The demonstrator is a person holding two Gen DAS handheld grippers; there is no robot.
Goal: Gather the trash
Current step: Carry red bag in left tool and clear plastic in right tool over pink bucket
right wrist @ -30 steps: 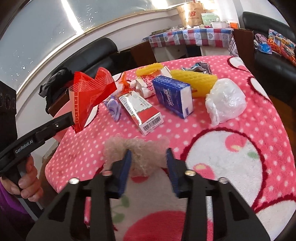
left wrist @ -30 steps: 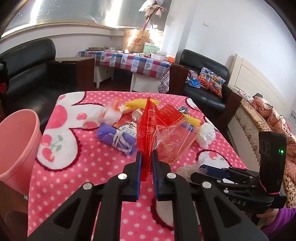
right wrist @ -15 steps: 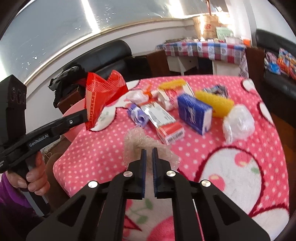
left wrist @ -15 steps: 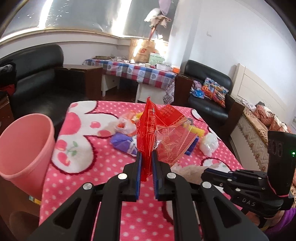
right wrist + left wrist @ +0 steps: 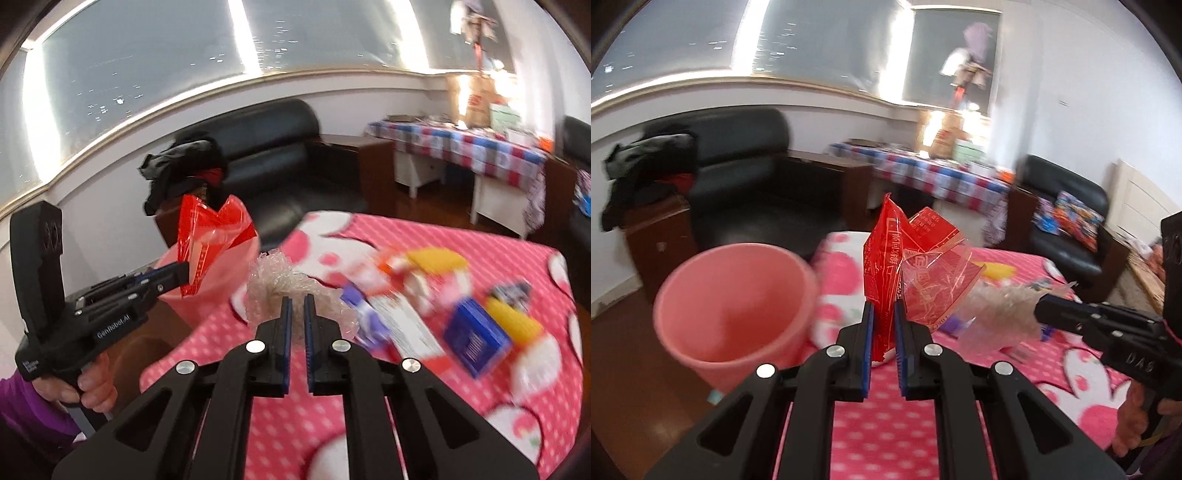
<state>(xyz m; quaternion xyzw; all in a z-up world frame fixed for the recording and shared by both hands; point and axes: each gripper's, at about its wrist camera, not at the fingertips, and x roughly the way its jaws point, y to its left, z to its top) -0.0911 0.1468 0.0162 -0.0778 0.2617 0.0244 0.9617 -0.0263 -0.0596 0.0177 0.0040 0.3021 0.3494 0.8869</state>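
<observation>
Both tools, gripping red wrapper (image 5: 886, 269) and bubble wrap (image 5: 273, 284), neared pink bin (image 5: 735, 306).

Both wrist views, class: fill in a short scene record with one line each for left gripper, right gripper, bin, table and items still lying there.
left gripper: shut on red wrapper
right gripper: shut on clear crumpled plastic
bin: pink bin, open, beside the table's edge
table: pink dotted tablecloth
items still lying: blue box, yellow packs, other blurred litter
</observation>
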